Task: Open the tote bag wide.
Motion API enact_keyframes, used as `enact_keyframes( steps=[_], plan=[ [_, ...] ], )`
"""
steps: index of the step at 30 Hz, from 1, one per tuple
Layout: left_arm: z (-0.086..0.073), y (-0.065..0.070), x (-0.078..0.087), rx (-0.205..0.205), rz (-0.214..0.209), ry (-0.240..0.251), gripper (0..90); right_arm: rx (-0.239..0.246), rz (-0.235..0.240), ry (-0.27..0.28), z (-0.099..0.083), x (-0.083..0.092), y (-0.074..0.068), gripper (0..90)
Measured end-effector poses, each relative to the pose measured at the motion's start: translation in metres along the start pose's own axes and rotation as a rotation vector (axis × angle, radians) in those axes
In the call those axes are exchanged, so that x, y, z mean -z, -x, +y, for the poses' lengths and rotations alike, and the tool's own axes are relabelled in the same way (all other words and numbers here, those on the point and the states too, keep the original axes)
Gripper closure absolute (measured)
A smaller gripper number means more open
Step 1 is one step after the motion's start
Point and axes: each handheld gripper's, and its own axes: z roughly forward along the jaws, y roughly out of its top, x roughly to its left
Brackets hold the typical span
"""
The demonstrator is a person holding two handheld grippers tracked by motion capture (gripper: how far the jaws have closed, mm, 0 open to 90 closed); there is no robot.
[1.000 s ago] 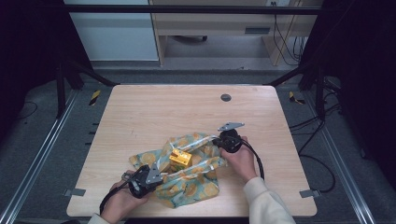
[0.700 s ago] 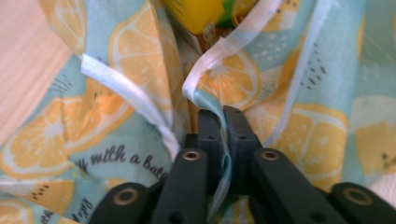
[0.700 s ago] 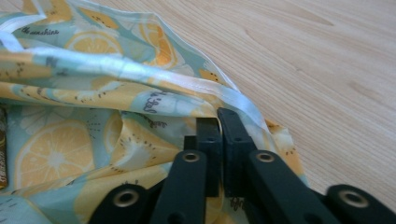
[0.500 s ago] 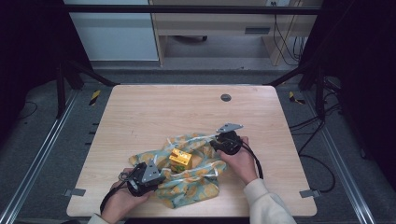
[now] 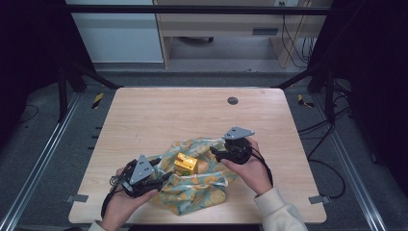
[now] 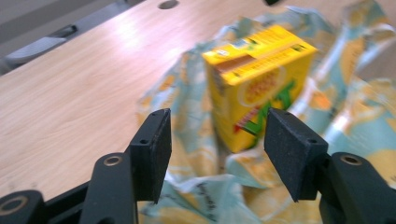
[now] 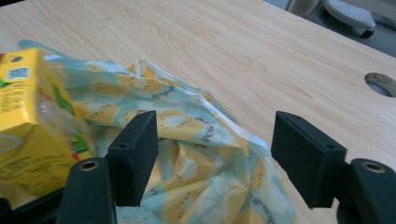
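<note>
Yellow box is seen resting on the crumpled cloth at the table's near edge, between the grippers. Left gripper and right gripper have just been opening; both stand spread, nothing pinched. Wrapping is judged mid-step; a fresh cloth edge must be gripped next. Box print is legible in the left gripper view, not from above.

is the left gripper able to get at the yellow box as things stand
Probably yes. The left gripper, whose jaws have just been opening and hold nothing, points at the yellow box standing on the patterned cloth, with nothing but loose cloth folds between them.
</note>
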Motion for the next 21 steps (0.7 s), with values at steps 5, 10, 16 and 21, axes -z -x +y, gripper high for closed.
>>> enact_keyframes(
  steps=[5, 10, 16, 21],
  plan=[
    [-0.012, -0.012, -0.027, 0.014, 0.035, -0.142, 47.1, 0.037, 0.061, -0.054, -0.011, 0.000, -0.021, 33.3],
    [-0.016, -0.009, -0.041, -0.018, 0.047, -0.219, 48.4, 0.051, 0.092, -0.086, -0.027, 0.005, -0.036, 31.9],
    [-0.025, -0.008, -0.044, -0.044, 0.041, -0.287, 49.6, 0.100, 0.118, -0.171, -0.050, 0.005, -0.049, 31.8],
    [-0.030, -0.009, -0.049, -0.047, 0.050, -0.322, 48.0, 0.133, 0.136, -0.231, -0.062, 0.000, -0.052, 31.8]
  ],
)
